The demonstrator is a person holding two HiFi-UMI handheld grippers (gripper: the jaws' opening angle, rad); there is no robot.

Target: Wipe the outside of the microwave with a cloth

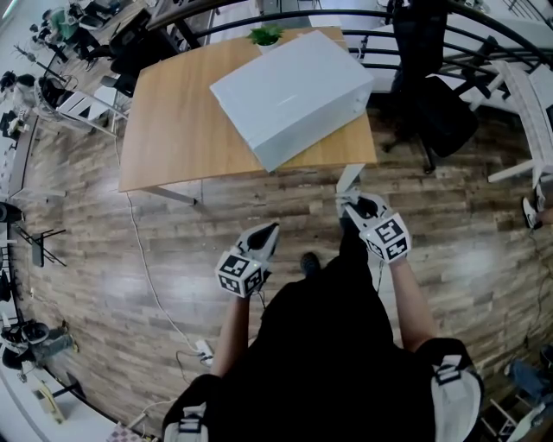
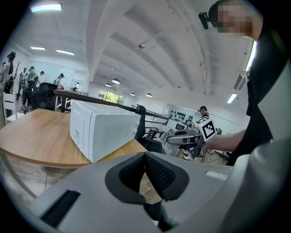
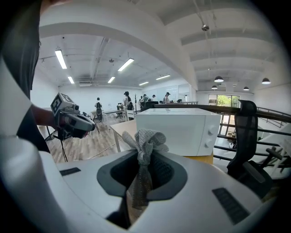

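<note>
The white microwave (image 1: 294, 95) stands on a wooden table (image 1: 168, 129), its door and knobs facing the right gripper view (image 3: 179, 129). My right gripper (image 1: 352, 200) hovers over the floor just short of the table's near edge, shut on a grey knitted cloth (image 3: 144, 142) that bunches up above its jaws; in the head view the cloth (image 1: 350, 179) shows as a pale strip. My left gripper (image 1: 270, 233) hangs lower and to the left, also over the floor, jaws together with nothing in them. In the left gripper view the microwave (image 2: 102, 129) is ahead, well apart.
A black office chair (image 1: 436, 112) stands right of the table, before a curved black railing (image 1: 484, 26). A small green plant (image 1: 265, 35) sits behind the microwave. A white cable (image 1: 147, 276) runs over the wood floor to a power strip (image 1: 205, 350). Several people stand far off.
</note>
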